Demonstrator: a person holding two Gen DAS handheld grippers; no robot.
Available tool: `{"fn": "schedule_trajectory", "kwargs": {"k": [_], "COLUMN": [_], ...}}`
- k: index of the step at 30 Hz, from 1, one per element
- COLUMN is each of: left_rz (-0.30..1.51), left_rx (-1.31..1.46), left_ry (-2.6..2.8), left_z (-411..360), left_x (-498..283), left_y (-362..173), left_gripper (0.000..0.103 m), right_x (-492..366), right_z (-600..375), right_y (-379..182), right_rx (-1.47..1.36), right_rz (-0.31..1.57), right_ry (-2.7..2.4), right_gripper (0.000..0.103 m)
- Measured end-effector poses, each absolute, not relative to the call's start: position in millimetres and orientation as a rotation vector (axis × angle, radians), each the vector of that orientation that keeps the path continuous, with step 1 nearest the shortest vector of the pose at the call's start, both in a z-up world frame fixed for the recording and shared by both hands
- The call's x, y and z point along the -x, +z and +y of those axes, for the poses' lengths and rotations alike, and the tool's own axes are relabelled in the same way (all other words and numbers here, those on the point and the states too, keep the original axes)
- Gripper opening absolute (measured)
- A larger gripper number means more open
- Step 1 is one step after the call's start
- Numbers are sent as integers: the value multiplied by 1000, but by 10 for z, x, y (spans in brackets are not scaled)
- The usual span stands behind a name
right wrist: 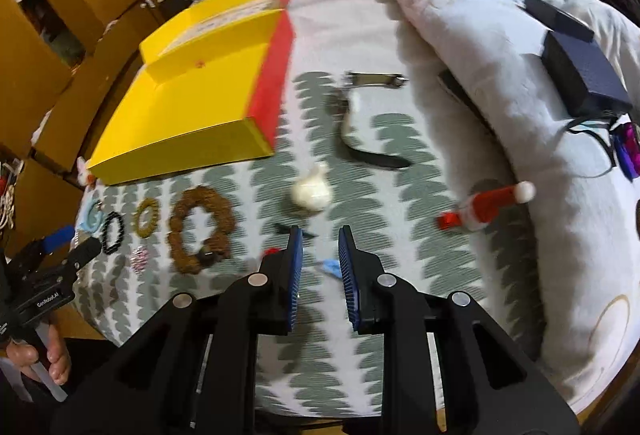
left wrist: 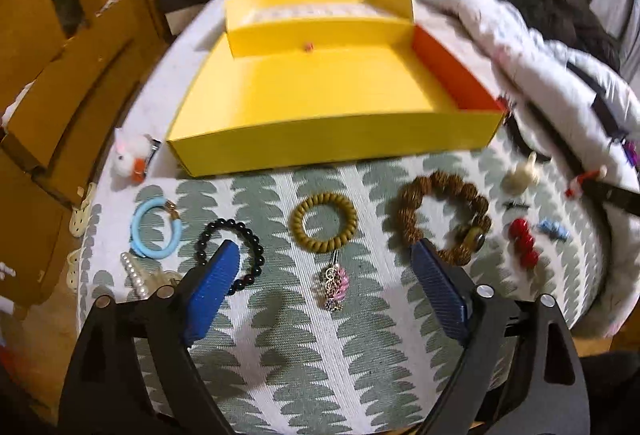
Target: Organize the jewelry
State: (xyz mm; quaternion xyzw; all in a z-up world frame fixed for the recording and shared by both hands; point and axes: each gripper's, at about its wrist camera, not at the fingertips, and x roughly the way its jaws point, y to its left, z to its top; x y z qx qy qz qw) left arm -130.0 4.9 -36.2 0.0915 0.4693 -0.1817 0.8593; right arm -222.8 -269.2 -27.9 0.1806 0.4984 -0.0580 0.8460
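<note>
Jewelry row: a black bead bracelet, green coil ring and brown bead bracelet were laid in a line in front of the yellow box, probably for easy picking.
Left hand-held gripper: held wide open over the row, nothing gripped.
Right hand-held gripper: narrowly parted, empty, near a white trinket.
Surface: a leaf-patterned cloth beside rumpled bedding.
</note>
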Motion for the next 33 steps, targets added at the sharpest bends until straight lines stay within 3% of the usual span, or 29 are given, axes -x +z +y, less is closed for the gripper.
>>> {"fn": "schedule_trajectory", "kwargs": {"k": [3, 9, 16, 33], "left_rz": [937, 819, 718, 766], "left_rx": [-181, -171, -187, -166], "left_ry": [-341, -252, -167, -155], "left_z": [126, 215, 290, 396], "left_x": [1346, 1449, 1527, 1393], "left_y": [-279, -148, -51, -96], "left_gripper": [90, 92, 96, 96], "right_x": [2262, 2335, 2305, 2214], "right_z": [-2456, -1914, -1665, -1587], "right_y": [-268, -221, -405, -475], "right_rx": [-353, -265, -200, -136], "right_rz": [1037, 1007, 1050, 1063], "right_ry": [-115, -39, -57, -80], "right_gripper": [50, 61, 62, 62]}}
